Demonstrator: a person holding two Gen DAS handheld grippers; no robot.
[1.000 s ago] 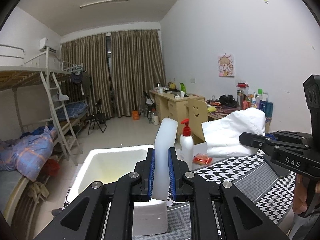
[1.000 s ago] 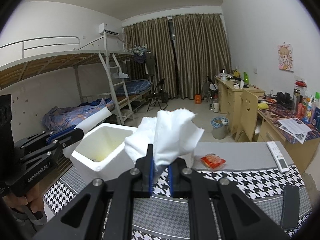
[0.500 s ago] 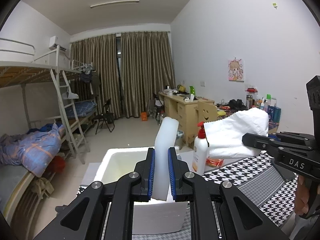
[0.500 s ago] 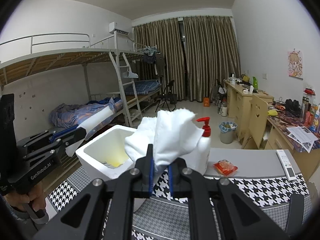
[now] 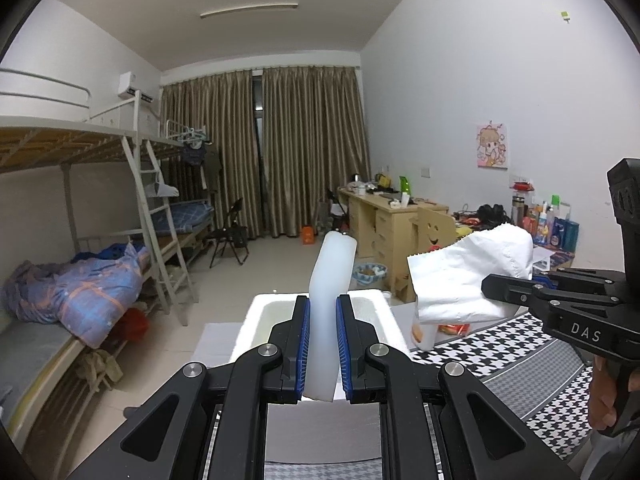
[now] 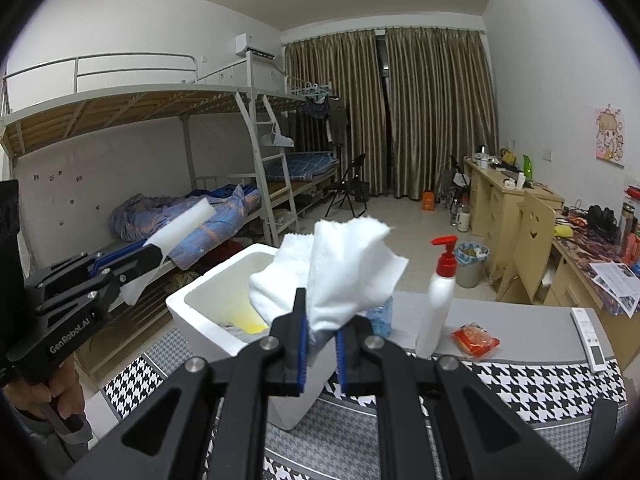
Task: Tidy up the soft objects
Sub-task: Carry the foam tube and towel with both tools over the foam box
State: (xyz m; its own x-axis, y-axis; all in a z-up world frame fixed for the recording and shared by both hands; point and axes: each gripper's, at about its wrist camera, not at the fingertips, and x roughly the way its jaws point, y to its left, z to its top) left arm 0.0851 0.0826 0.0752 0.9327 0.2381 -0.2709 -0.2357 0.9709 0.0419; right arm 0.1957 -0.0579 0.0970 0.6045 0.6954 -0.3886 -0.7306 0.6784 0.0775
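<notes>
White foam strip (image 5: 331,280) standing upright, left gripper (image 5: 322,344) clamping its lower part. Crumpled white tissue (image 6: 340,272) bunching above right gripper (image 6: 322,350), jaws pinching it. Foam box (image 6: 208,304) sitting just beyond both jaws. Right view alone showing pump bottle (image 6: 440,292) unobstructed, remote (image 6: 588,338).

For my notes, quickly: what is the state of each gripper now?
Left gripper: closed on the white rectangular foam strip.
Right gripper: closed on the crumpled white cloth.
</notes>
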